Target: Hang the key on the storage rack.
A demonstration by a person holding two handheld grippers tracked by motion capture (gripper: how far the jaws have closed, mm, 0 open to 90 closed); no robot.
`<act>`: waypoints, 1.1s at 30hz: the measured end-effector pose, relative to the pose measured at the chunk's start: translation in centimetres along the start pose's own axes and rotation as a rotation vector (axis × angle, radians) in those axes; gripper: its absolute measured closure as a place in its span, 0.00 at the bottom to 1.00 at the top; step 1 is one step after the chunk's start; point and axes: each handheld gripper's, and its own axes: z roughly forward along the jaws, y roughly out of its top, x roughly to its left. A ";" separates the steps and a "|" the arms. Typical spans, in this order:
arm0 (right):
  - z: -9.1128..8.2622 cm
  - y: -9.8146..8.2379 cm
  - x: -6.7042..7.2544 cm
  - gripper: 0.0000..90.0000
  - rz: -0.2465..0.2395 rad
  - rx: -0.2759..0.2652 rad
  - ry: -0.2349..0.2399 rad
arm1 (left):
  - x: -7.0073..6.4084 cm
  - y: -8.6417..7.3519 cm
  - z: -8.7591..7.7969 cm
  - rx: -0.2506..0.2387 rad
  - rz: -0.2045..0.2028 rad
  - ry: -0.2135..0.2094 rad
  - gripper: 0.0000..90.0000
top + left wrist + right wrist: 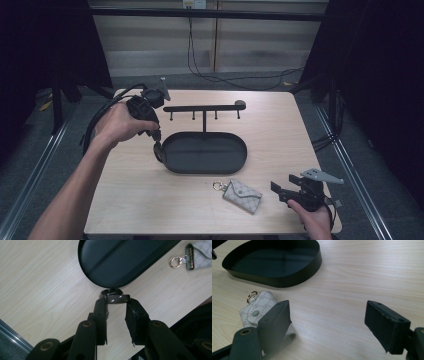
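Observation:
My left gripper (156, 144) points down at the left end of the black oval tray (210, 152). In the left gripper view its jaws (115, 303) are shut on a small dark brown glossy piece with a clasp (115, 298), held just outside the tray's rim (100, 285). Near the table's front right, my right gripper (281, 192) stands open, with bare wood between its jaws (327, 315). A pale patterned pouch (242, 195) with a gold ring (218, 185) lies just left of it. In the right gripper view the pouch (255, 311) sits partly behind the left jaw.
A black bar rack with several small hooks (204, 107) stands behind the tray. The wooden table (280, 130) has free room on its right and front left. Cables trail over the floor beyond the far edge.

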 end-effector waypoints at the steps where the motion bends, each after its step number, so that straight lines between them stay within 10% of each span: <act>1: 0.0 0.0 0.0 0.23 0.000 0.000 0.000 | 0.0 0.2 0.1 0.002 -0.007 -0.004 0.79; 33: -0.1 0.0 0.0 0.23 0.001 0.001 0.015 | 0.8 5.5 0.4 0.023 -0.041 0.012 0.79</act>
